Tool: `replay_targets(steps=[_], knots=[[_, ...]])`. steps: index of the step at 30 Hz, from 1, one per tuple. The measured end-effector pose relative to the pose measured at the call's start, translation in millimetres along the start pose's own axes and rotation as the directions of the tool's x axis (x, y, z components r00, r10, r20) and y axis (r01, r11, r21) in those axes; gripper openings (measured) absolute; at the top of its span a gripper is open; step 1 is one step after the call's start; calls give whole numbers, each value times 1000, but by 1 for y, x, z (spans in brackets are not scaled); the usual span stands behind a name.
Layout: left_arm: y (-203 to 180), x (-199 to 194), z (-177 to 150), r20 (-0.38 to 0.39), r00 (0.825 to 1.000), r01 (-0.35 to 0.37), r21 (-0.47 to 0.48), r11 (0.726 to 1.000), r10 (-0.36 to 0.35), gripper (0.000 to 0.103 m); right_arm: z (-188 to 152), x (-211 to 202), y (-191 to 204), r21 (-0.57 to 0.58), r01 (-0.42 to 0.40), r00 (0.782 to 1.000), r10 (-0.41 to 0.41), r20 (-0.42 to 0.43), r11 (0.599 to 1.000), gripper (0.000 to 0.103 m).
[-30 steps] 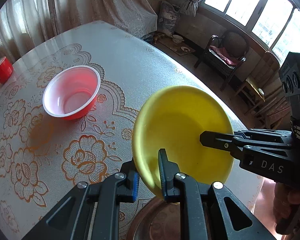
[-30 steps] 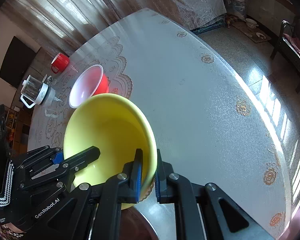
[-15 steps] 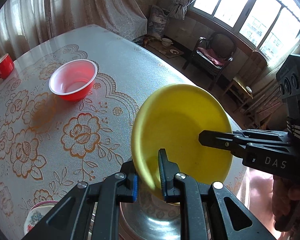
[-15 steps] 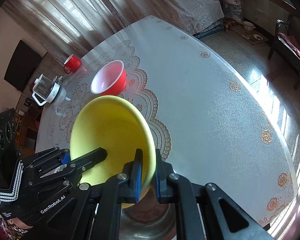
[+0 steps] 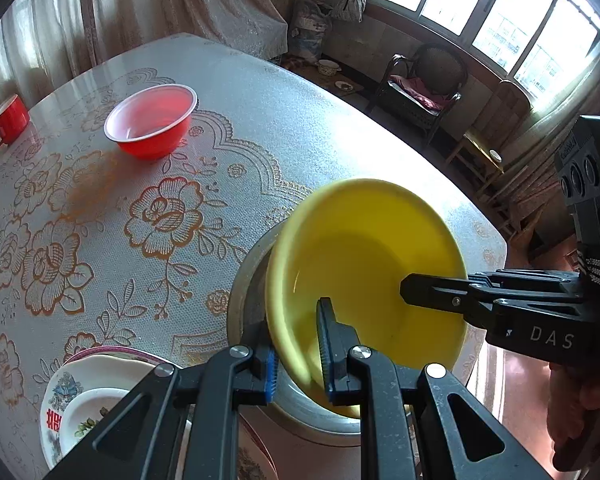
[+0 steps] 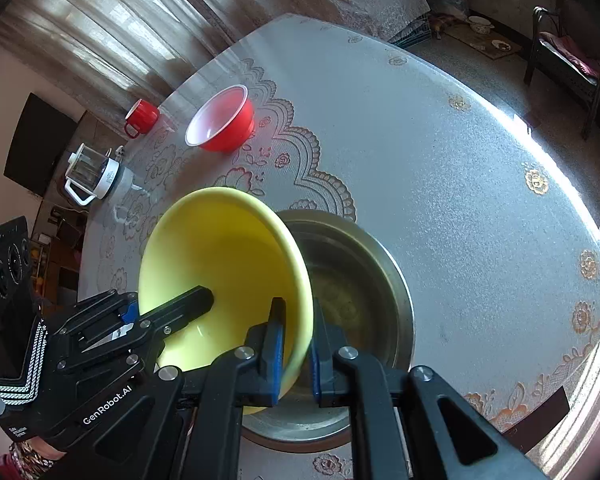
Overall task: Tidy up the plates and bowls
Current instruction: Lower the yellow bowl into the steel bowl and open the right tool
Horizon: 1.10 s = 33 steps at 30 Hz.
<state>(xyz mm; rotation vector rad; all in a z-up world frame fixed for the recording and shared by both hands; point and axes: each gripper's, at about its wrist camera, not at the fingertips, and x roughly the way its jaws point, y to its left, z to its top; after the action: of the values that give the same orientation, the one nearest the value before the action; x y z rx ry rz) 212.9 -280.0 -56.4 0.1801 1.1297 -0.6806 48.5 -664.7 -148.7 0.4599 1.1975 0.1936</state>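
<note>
Both grippers and the yellow bowl point(image 5: 364, 264) have travelled across the tabletop since a second ago: the bowl then hung over flowered cloth with only a sliver of metal under it, now it hangs over a steel basin point(image 6: 356, 280) fully in view; the red bowl point(image 5: 152, 120) looks farther off, and a stack of flowered plates point(image 5: 88, 392) has come into the left view

Left gripper point(image 5: 296, 356): jaws narrow, blue pads clamped on the yellow bowl's rim, one pad outside the wall, one inside

Right gripper point(image 6: 296, 344): jaws narrow, clamped the same way on the opposite rim; in the left wrist view one of its fingers reaches into the bowl from the right

Yellow bowl: held between both grippers, tilted, inside bare, above the steel basin and partly overlapping its mouth; whether it touches the basin cannot be told

Steel basin: sits on the tabletop point(image 6: 460, 160) towards the near edge

Flowered plates: stacked just left of the basin, at the near edge in the left wrist view

Red bowl: upright, white inside, well apart from the basin, towards the far side of the tabletop

Red mug point(image 6: 140, 118): near the far-left edge, beyond the red bowl

Glass jug point(image 6: 92, 172) with white handle: at the left edge, near the mug
</note>
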Motion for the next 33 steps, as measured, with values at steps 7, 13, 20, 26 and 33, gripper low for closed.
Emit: replay_targets(steps=[7, 13, 20, 26, 33], knots=[[-2, 15, -10, -47, 999, 13, -1, 1000, -13, 17, -17, 7, -4, 25, 42, 999, -41, -21, 999, 9], [-5, 30, -13, -85, 996, -7, 6, 1000, 8, 18, -25, 17, -2, -24, 136, 990, -137, -40, 990, 12], [-6, 41, -14, -112, 993, -30, 19, 999, 32, 18, -24, 29, -3, -56, 199, 978, -201, -50, 979, 13], [-11, 47, -11, -116, 990, -72, 45, 996, 77, 18, -22, 31, 3, -97, 228, 971, -233, -50, 969, 21], [-13, 50, -12, -108, 989, -92, 71, 993, 99, 19, -21, 18, 6, -95, 256, 966, -259, -18, 962, 28]])
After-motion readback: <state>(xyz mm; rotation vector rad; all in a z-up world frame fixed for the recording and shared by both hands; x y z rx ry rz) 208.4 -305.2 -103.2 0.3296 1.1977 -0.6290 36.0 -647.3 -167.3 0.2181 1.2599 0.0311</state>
